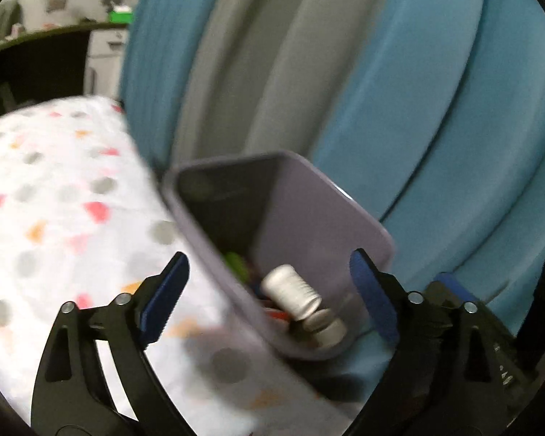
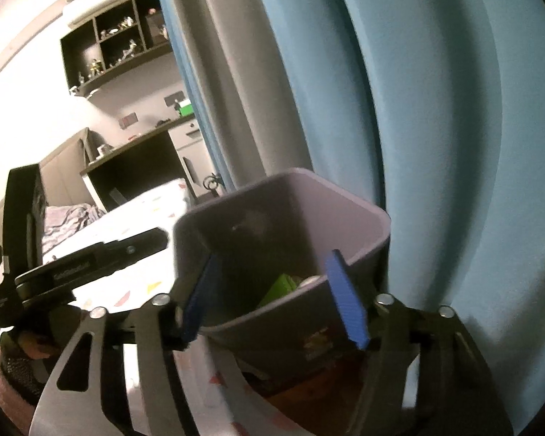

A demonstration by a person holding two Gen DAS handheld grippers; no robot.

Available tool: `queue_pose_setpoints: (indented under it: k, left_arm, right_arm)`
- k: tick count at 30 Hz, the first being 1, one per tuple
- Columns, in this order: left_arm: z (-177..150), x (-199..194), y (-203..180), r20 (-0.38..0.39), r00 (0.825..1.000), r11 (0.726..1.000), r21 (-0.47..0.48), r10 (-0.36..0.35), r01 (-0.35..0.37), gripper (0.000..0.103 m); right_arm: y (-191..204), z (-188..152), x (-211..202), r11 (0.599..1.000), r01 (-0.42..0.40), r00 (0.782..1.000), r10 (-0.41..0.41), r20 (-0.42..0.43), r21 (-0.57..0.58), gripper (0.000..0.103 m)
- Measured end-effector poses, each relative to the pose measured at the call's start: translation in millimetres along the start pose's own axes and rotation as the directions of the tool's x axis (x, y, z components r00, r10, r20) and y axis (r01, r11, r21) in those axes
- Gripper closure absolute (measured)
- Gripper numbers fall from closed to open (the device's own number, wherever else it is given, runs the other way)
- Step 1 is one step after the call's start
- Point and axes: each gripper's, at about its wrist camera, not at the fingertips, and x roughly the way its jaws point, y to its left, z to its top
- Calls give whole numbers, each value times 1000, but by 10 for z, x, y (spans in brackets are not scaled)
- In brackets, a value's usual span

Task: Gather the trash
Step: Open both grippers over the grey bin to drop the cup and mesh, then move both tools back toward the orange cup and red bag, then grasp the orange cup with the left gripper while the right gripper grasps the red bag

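Note:
A grey-lilac trash bin [image 1: 310, 214] stands between the bed and the curtain. Inside it I see a silver ribbed bottle [image 1: 294, 292], a green piece [image 1: 236, 265] and some red scraps. My left gripper [image 1: 269, 296] is open and empty, its blue pads either side of the bin's near rim. In the right wrist view the bin [image 2: 359, 234] holds a green packet [image 2: 281, 287]. My right gripper [image 2: 276, 298] is open and empty, its pads straddling the bin's near wall. The left gripper's body [image 2: 72, 265] shows at the left there.
A bed with a white sheet with coloured dots [image 1: 61, 196] lies left of the bin. Blue and grey curtains [image 1: 399, 91] hang right behind it. A dark desk [image 2: 134, 160] and wall shelves [image 2: 116, 47] stand far back.

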Motion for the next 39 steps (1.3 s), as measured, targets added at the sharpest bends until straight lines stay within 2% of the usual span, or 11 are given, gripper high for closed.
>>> queue_pose_setpoints:
  k: [1,5,8,12,15,18,21,24,29,39]
  left_arm:
    - [-15,-75,27,13,1000,1000,0,20,-20,7]
    - [-131,-454,182,66,988,989,25,141,-143,7]
    - [-237,-741,344,95,972,976,32,213,-217,7]
    - [-341,-1155,716,126,942,950,-6,310,-312,7]
    - [-407,-1456,1097,149,891,903,-55,429,-426,7]
    - [-496,-1761,1597,138,836,845,-154,531,-512,7]
    - [-555,-2020,1939,132,798,802,-219,588,-555,7]
    - [-595,-2204,2261,132,772,773,-262,622,-578,7]
    - [-576,-2228,2585,115,772,766,-283,625,-578,7]
    - [-415,-1932,3082,69,771,745,-322,633,-584,7]
  right_arm:
    - [46,2,-21,1000,-2,1000,2,10,-6,29]
    - [205,6,-90,999,-27,999,28,38,-20,18]
    - [369,9,-94,997,-76,997,77,31,-30,17]
    - [673,-18,-85,988,-127,992,129,10,-82,17]
    - [960,-47,-41,977,-175,984,175,-11,-119,17]
    - [1263,-80,32,964,-218,976,215,-37,-155,17]
    - [1538,-134,109,951,-250,968,242,-65,-184,17]
    - [1832,-192,211,936,-283,959,268,-95,-209,17]
    - [2267,-257,370,912,-332,942,307,-135,-241,17]
    - [2832,-295,743,882,-358,931,310,-194,-306,17]
